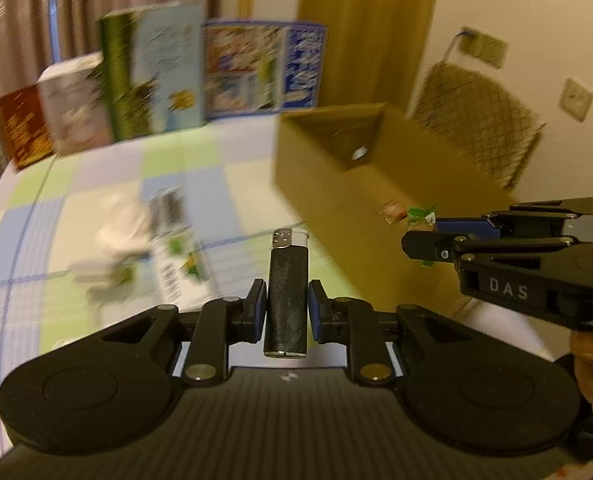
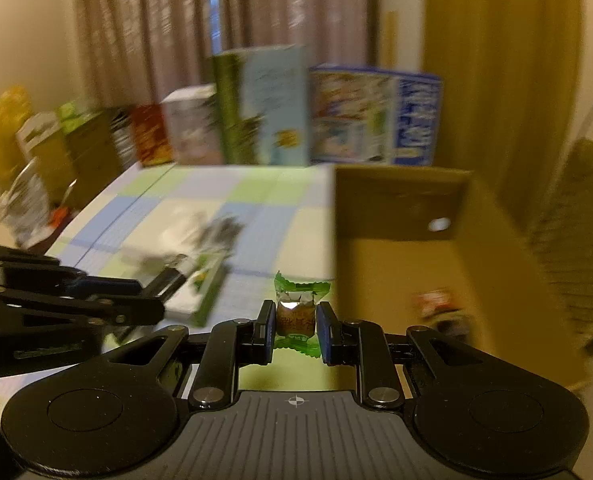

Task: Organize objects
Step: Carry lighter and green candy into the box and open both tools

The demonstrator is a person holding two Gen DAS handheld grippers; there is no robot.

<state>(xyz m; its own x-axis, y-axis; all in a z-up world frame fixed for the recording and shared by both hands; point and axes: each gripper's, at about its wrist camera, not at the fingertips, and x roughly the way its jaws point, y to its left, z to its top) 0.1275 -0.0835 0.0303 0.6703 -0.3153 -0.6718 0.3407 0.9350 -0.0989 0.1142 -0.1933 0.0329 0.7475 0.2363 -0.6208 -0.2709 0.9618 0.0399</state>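
Above the table [image 1: 96,184], left gripper [image 1: 287,310] clamping lighter [image 1: 287,296] (upright), right gripper [image 2: 295,330] pinching candy [image 2: 296,312]

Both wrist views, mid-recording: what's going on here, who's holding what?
A person is tidying small items off a checked tablecloth using two handheld tools. The left tool is shut on a black lighter, held upright. The right tool is shut on a green-wrapped candy. Both hang in the air beside an open cardboard box, which already seems to hold something small, too blurred to identify. A few packets still lie on the cloth.
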